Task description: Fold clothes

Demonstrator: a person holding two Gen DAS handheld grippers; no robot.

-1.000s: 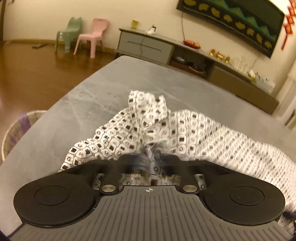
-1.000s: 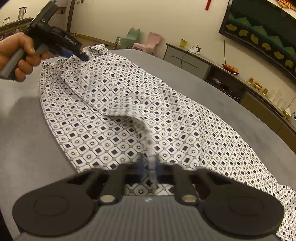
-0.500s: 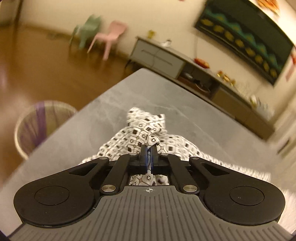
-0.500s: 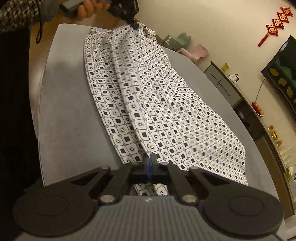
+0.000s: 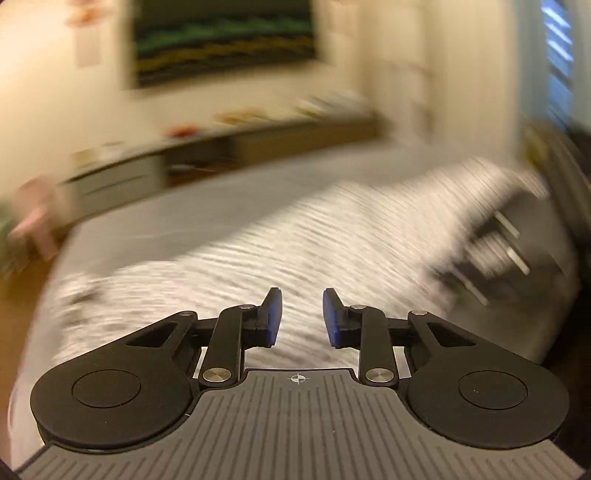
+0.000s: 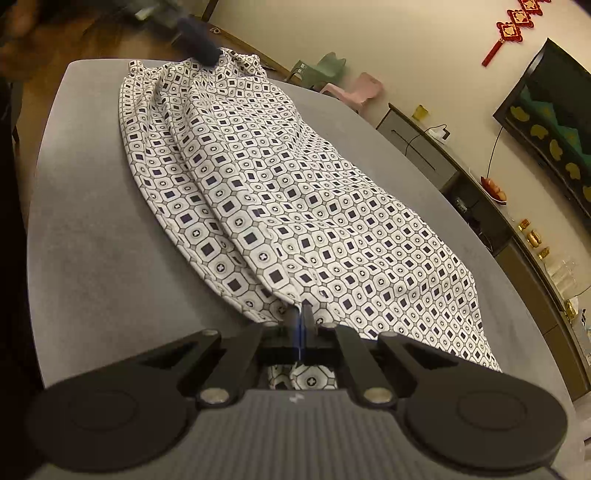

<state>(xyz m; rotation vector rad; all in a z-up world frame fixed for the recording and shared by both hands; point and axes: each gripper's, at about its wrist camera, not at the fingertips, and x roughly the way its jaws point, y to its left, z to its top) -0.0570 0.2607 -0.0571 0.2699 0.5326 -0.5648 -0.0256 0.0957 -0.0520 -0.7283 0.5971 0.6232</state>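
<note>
Patterned garment (image 6: 280, 206): white cloth printed with small dark squares and rings, lying lengthwise on the grey table (image 6: 92, 240), laid out long and mostly flat, with lengthwise creases down its left half and a bunched, gathered far end near the far table edge. In the left wrist view the same cloth (image 5: 295, 251) shows as a blurred pale band across the tabletop. Right gripper (image 6: 301, 325): fingers pressed together on the near edge of the cloth, pinching a small ridge of fabric that rises to the pads. Left gripper (image 5: 300, 317): fingers spread, nothing between them, poised above the cloth; its view is heavily smeared, so its exact height over the fabric cannot be told. In the right wrist view a dark blurred shape sits at the bunched far end, probably that left gripper. Handling note, as judgement: the cloth looks thin and slippery, so the right pinch should stay firm and low while the free gripper takes a clean grip on an edge, not a wrinkle; light tension between the two ends would draw out the long creases before any fold is laid. Surroundings: sideboard (image 6: 480, 192) along the wall, red hanging ornament (image 6: 511, 26), two small plastic chairs (image 6: 347, 79).
</note>
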